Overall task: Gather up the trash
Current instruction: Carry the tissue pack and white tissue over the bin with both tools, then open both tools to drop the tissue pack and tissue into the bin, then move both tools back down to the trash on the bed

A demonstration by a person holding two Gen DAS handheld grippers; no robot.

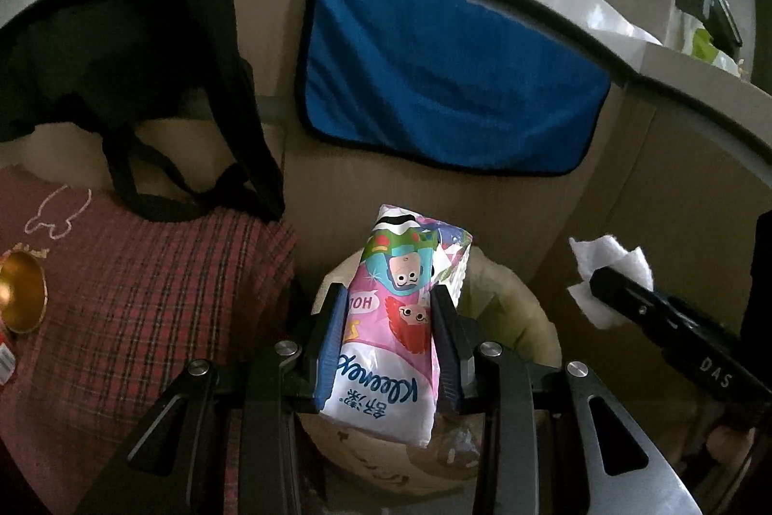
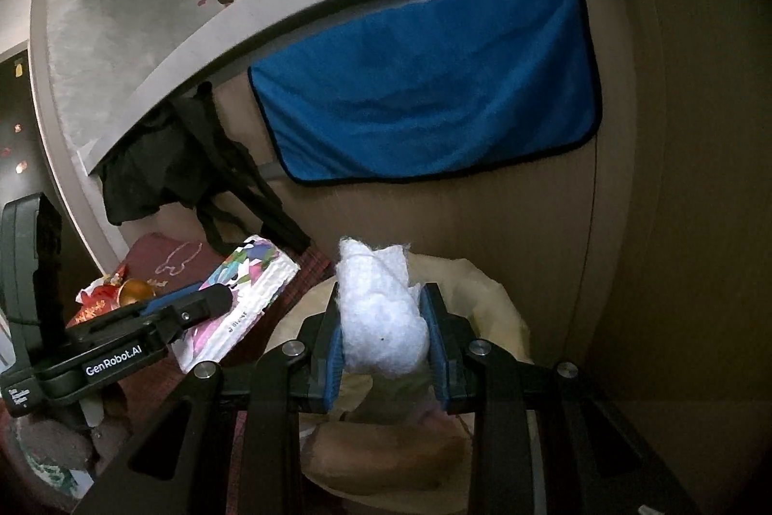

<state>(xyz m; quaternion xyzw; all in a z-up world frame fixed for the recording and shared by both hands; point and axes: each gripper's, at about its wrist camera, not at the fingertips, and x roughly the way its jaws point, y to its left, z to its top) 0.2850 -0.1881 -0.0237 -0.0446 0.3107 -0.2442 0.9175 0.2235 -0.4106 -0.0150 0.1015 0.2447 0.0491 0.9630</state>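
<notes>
Behind the bin (image 1: 526, 302), blue cloth (image 1: 448, 76), black bag (image 1: 144, 61)

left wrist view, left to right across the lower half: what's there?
gold bowl → red plaid cloth → tissue pack in the left gripper → crumpled white tissue in the right gripper

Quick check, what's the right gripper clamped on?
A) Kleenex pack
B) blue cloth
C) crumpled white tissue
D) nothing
C: the right gripper has its blue pads pressed on a crumpled white tissue; the Kleenex pack sits in the left gripper, and the blue cloth hangs behind on the cabinet.
</notes>
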